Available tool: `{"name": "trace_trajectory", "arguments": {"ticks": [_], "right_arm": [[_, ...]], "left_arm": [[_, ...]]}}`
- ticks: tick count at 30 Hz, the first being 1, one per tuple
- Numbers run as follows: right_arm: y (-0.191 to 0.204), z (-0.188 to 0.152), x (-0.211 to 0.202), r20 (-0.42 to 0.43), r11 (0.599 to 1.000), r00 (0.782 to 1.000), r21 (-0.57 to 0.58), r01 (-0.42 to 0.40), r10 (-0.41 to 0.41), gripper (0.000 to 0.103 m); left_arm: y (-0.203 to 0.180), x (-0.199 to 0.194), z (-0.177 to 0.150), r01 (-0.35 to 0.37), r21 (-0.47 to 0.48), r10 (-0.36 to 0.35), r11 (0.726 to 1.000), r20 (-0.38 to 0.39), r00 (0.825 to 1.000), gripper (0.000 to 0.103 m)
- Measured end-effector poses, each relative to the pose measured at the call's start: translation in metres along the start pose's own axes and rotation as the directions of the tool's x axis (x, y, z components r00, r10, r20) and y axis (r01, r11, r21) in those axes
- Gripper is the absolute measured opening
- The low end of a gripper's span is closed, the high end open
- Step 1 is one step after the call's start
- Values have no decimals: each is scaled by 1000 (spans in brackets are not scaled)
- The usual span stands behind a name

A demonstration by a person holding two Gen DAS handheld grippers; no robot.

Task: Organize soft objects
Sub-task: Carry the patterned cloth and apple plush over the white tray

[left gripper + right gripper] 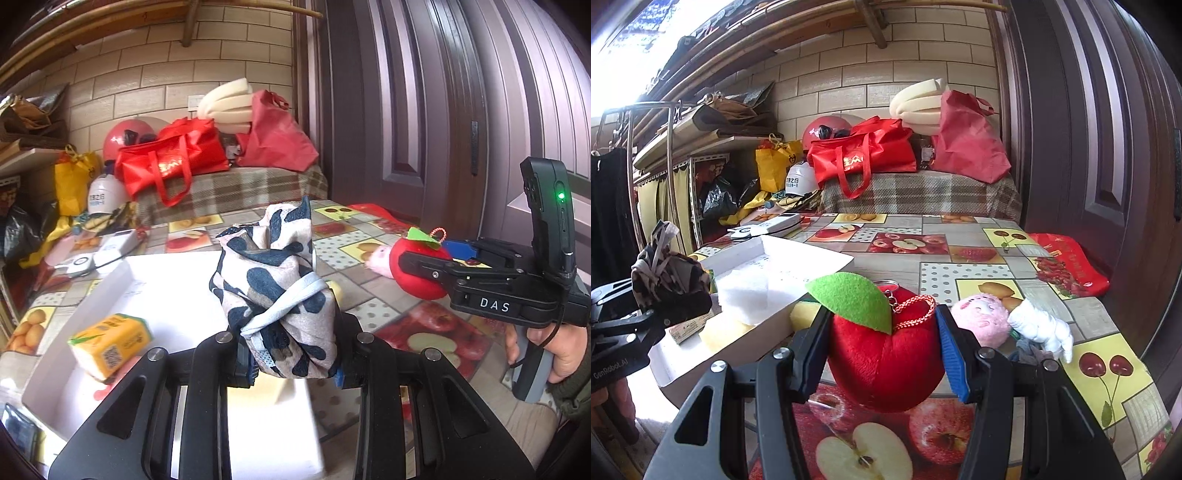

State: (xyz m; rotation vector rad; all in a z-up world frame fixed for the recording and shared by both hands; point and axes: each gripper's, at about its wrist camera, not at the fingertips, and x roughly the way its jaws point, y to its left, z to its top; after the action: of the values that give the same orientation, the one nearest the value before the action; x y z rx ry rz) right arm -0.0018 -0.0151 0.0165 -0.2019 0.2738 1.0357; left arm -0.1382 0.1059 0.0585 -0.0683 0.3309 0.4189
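Observation:
My left gripper [295,365] is shut on a rolled cloth bundle [277,291], white with dark blue patches and tied with a pale band, held above the white box [122,280]. It also shows at the left of the right wrist view [668,277]. My right gripper [882,347] is shut on a red plush apple [886,362] with a green felt leaf, just above the fruit-print tablecloth [967,273]. The apple also shows in the left wrist view [417,273]. A pink plush toy [982,321] and a white stuffed piece [1041,325] lie to the right of the apple.
The white box holds a yellow tissue pack [110,343] and white foam [753,291]. A yellow sponge [803,312] lies by the box. Red bags [864,151], foam strips [919,107] and a helmet [798,181] crowd the plaid-covered bench behind. A brown door [1089,147] stands right.

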Motion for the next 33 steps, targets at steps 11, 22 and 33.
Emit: {"name": "trace_trajectory", "arguments": {"ticks": [11,22,33], "right_arm": [[34,2,11,-2,998,999,-59,-38,37,55],[67,6,21,6,990,992,-57,-129,129,54],[135,8,41,-75,939,960,-202,-279,269,54]], "left_arm": [[62,-18,-8,-143,-70,144,987,4,990,28],[119,-48,-24,-273,-167,273,947,-22,962,28],[102,-25,-25,-178,-50,171,983,-112,979,28]]}}
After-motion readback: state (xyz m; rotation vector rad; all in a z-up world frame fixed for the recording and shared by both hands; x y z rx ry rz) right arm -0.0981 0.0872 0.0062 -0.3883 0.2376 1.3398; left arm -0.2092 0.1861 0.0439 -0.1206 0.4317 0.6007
